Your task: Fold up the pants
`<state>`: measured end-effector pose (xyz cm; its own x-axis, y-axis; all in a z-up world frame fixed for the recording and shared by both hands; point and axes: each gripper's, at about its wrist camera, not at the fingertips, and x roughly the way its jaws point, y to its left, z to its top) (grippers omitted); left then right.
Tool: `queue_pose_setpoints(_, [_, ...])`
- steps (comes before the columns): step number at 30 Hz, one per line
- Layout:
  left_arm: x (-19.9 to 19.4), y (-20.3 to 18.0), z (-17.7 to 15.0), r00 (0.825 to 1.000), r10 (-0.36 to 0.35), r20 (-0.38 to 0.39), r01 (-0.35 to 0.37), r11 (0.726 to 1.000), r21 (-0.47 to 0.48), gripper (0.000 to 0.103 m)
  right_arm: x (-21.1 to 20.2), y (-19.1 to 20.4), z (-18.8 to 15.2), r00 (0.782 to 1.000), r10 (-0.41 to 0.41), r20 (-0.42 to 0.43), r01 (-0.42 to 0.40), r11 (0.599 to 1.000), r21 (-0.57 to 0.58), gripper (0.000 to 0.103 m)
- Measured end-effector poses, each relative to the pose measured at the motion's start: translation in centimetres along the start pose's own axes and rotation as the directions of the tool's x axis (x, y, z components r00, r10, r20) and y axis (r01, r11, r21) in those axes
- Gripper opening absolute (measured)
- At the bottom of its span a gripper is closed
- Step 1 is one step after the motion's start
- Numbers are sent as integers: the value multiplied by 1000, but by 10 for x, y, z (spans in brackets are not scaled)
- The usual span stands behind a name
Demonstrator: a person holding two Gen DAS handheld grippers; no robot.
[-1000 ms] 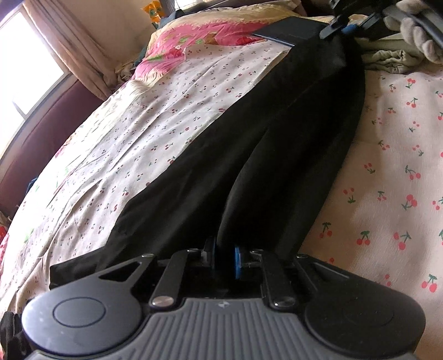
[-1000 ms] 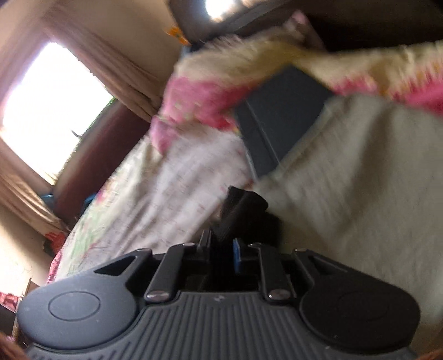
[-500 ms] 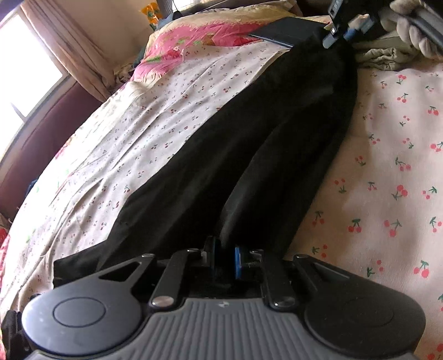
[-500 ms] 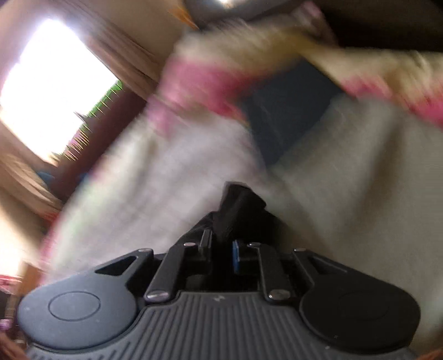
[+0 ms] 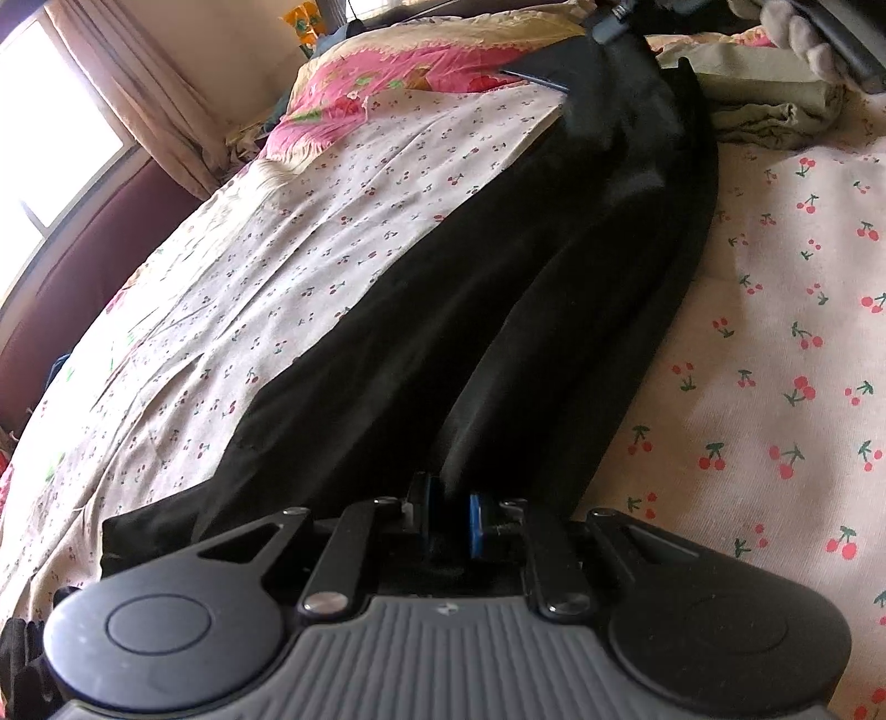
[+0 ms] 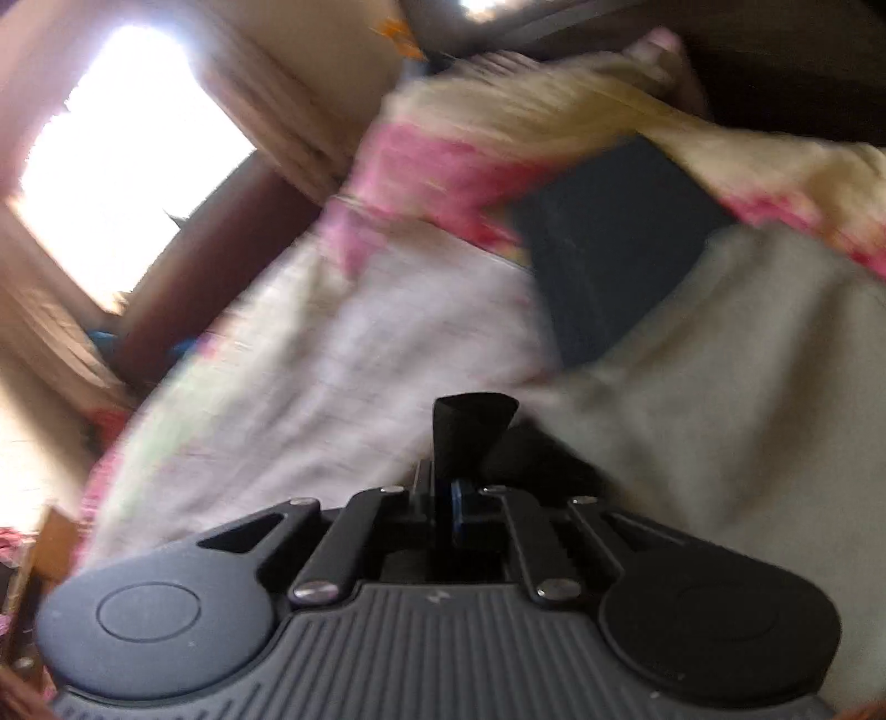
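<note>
Black pants (image 5: 554,288) lie stretched lengthwise over the cherry-print bed sheet (image 5: 310,277) in the left wrist view. My left gripper (image 5: 449,518) is shut on the near end of the pants. My right gripper (image 5: 612,19) holds the far end at the top of that view, lifted off the bed. In the blurred right wrist view my right gripper (image 6: 447,512) is shut on a fold of the black pants (image 6: 470,429), which sticks up between the fingertips.
A pink floral pillow (image 5: 398,66) and a dark flat item (image 6: 614,232) lie at the head of the bed. A folded grey-green garment (image 5: 775,94) lies at the far right. A window with curtains (image 5: 66,105) is on the left.
The right gripper has carried the far end of the pants up and away, pulling the cloth tauter. The left gripper keeps its hold and has shifted slightly.
</note>
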<state>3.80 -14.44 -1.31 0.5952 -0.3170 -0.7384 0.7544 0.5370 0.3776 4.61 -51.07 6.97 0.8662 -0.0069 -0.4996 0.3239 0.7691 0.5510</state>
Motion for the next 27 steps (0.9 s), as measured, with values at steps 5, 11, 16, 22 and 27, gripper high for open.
queue_pose_setpoints(5, [-1,1,-1,1000,-2,5,2,1000,-5,31,17,-22,2,975,-207,-78,205,978,-25,13])
queue_pose_setpoints(11, [-6,4,-4,1000,-8,15,8,1000,-15,32,-43,-22,-11,985,-171,-35,171,985,11,53])
queue_pose_setpoints(16, [-7,4,-4,1000,5,21,-5,999,-32,33,-28,-18,-28,982,-150,-119,153,988,18,56])
queue_pose_setpoints(22, [-11,5,1,999,16,40,-14,999,-46,33,10,-26,-36,981,-166,-99,175,980,97,56])
queue_pose_setpoints(27, [-8,7,8,998,24,50,-21,998,-53,34,17,-21,-30,985,-150,-87,160,979,128,11])
